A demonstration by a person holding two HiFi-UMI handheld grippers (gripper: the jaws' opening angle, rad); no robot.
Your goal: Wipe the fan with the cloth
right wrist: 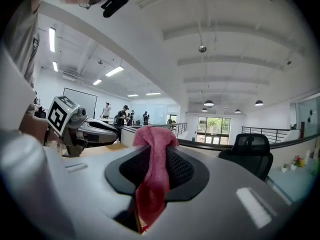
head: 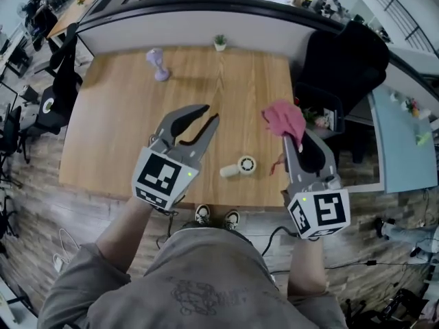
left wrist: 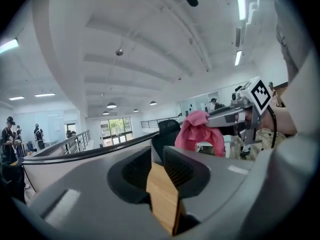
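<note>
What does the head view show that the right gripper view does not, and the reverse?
Only the head view shows the white fan, a purple object and a small plant on the wooden table. Only the right gripper view shows the ceiling and its lights. Both show the pink cloth clamped in the right gripper, and the left gripper, open and empty.

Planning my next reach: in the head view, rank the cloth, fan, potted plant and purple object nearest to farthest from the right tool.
1. The cloth, gripped in the right tool.
2. The fan, near table edge, to the tool's left.
3. The potted plant, far edge, centre.
4. The purple object, far left corner.
</note>
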